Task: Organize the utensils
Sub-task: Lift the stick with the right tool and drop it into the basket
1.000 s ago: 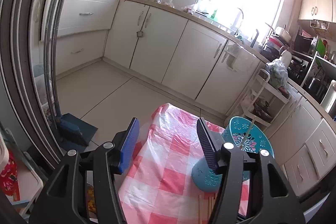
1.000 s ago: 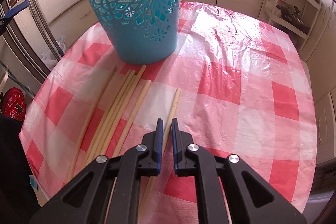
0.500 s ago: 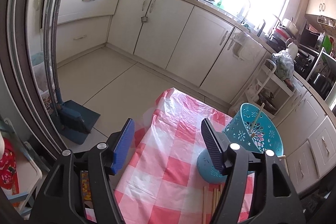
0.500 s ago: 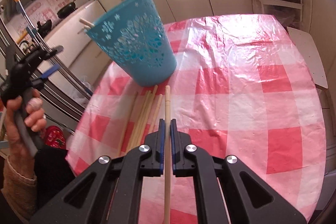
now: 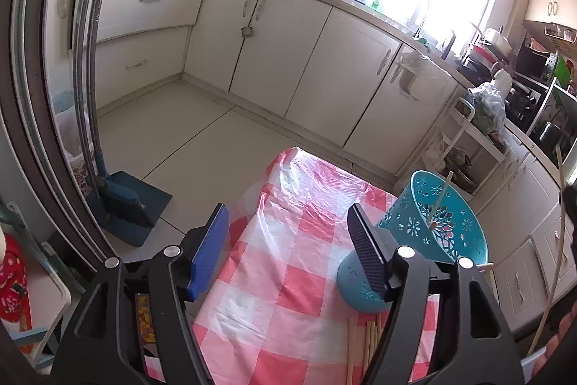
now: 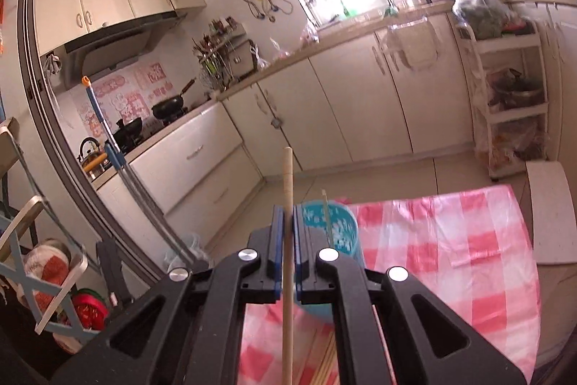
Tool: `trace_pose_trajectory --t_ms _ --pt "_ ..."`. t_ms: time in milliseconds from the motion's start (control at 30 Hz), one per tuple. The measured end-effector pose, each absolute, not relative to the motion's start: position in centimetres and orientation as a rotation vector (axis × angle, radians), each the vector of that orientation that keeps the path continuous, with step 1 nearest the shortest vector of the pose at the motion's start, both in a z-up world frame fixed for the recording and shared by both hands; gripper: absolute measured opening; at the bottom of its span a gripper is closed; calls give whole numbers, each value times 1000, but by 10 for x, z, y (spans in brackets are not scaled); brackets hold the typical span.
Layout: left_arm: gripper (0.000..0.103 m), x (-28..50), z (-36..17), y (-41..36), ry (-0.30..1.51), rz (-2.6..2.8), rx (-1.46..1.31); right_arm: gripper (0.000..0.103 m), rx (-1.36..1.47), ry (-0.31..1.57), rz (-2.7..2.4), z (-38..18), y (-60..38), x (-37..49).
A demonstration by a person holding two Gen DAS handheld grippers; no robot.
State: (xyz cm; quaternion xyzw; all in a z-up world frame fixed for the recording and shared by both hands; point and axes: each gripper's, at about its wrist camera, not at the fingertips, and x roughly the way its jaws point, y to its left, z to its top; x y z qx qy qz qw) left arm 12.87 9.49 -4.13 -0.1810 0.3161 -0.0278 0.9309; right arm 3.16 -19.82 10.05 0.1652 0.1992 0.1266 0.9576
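A teal perforated basket [image 5: 429, 233] stands on the red-and-white checked tablecloth [image 5: 288, 280] with one wooden chopstick [image 5: 439, 201] leaning inside it. Several more chopsticks [image 5: 364, 345] lie on the cloth in front of the basket. My left gripper [image 5: 288, 240] is open and empty, held above the table's left part. My right gripper [image 6: 285, 222] is shut on a wooden chopstick [image 6: 287, 226], lifted high above the cloth with the stick pointing up; the basket [image 6: 335, 226] is just beyond its fingers. The same held stick shows at the right edge of the left wrist view [image 5: 557, 262].
A blue broom and dustpan [image 5: 122, 197] lean against the door frame at left. Cream cabinets [image 5: 317, 60] line the far wall. A white shelf rack [image 6: 512, 96] stands right of the table. A white board [image 6: 551, 208] lies on the floor beyond the table.
My right gripper has lifted one chopstick off the cloth and tilted upward with it, away from the table. My left gripper has stayed open, drifting back slightly.
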Motion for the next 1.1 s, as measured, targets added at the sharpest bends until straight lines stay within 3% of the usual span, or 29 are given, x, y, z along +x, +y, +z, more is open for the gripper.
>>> trace_pose_trajectory --t_ms 233,833,900,1100 --pt "67 133 -43 96 659 -69 -391 6 290 273 120 95 -184 102" --pt "70 137 -45 96 681 -86 -420 8 183 406 85 40 -174 114" --pt "71 137 -46 97 680 -74 -418 10 172 399 90 44 -175 103" --pt "73 136 -48 98 672 -31 -383 30 157 343 70 60 -191 47"
